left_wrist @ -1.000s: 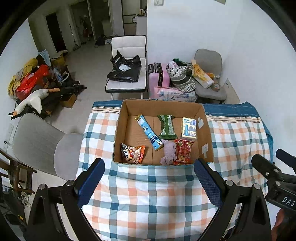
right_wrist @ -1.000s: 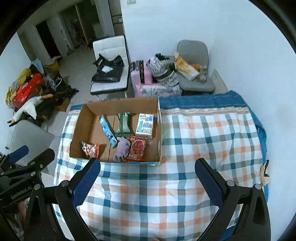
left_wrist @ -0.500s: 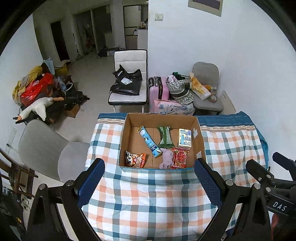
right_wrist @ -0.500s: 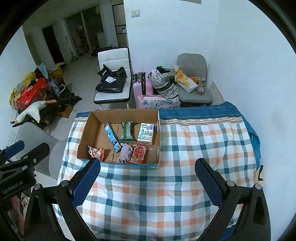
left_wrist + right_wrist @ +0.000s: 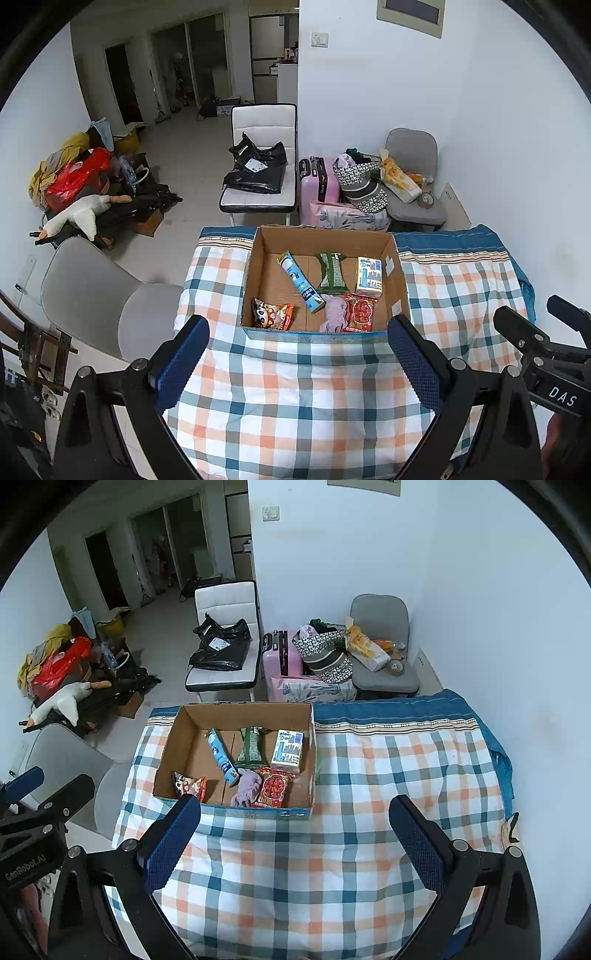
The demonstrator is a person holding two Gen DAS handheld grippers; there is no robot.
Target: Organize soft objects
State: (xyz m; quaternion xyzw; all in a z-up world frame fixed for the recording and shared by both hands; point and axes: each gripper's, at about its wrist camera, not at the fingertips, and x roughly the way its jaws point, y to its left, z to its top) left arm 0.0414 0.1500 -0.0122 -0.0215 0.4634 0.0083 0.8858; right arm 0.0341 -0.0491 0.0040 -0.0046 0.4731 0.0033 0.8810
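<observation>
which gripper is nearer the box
Left. The left gripper sits centred just in front of the box; the right gripper is off to the box's right.

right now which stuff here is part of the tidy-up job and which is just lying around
Job:
- cardboard box
- purple soft item
- red packet
- cartoon snack bag
- blue tube pack
- green packet
- tissue pack

Lying about:
- pink suitcase
- black bag
- goose plush

Orange-teal plaid tablecloth, brown box
</observation>
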